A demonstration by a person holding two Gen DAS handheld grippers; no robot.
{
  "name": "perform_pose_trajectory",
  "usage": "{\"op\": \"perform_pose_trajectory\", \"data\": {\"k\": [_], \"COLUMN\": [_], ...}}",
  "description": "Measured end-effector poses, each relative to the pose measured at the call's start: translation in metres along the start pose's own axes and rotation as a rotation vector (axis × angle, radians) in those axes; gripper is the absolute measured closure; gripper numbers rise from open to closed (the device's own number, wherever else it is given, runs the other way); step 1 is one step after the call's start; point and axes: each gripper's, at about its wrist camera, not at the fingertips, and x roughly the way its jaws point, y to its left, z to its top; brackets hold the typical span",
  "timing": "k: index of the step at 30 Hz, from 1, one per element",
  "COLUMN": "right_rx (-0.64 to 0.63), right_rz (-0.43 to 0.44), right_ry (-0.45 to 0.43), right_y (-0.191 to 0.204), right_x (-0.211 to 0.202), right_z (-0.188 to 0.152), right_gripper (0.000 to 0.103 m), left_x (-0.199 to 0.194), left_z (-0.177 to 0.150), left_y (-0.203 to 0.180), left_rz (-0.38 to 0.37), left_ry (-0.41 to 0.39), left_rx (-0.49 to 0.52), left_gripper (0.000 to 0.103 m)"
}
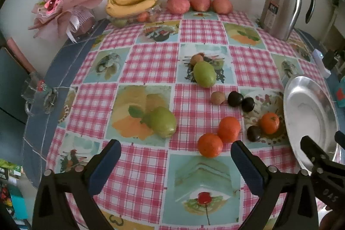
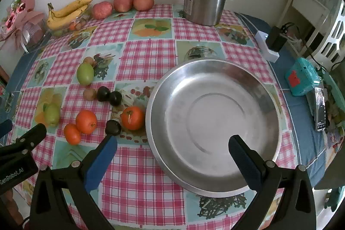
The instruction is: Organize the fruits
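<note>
Loose fruit lies on the checked cloth [image 1: 155, 61] left of the steel bowl [image 2: 254, 87]: three oranges [image 1: 228, 129], two green mangoes [image 1: 204, 74], three dark plums [image 1: 235, 98] and two small brown fruits, perhaps kiwis [image 1: 217, 97]. The left gripper [image 1: 175, 154] hovers with jaws wide, near the oranges. The right gripper [image 2: 172, 146] hangs over the bowl's near rim, equally wide and holding nothing.
</note>
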Motion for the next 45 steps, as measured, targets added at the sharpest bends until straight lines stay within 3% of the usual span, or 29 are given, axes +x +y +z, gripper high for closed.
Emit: {"op": "perform_pose_trajectory", "data": {"k": [20, 33, 40, 45], "right_rx": [0.005, 0.015, 0.052, 0.050], "right_rz": [0.011, 0.023, 0.100, 0.108], "right_ry": [0.037, 0.040, 0.049, 0.043], "right_y": [-0.001, -0.003, -0.001, 0.007], "right_x": [0.012, 0.013, 0.014, 0.011], "right_z": [-0.002, -0.002, 0.010, 0.032], "right_gripper": [0.000, 0.000, 0.000, 0.000], "left_x": [0.013, 0.012, 0.010, 0.008], "left_z": [0.003, 0.010, 0.033, 0.055], "left_y": [0.001, 0.002, 0.008, 0.011], "left_rz": [0.016, -0.020, -0.048, -0.047], "left_ry": [0.035, -0.002, 0.003, 0.003], "left_rx": [-0.018, -0.059, -0.098, -0.135], "left_gripper": [0.000, 0.000, 0.000, 0.000]}}
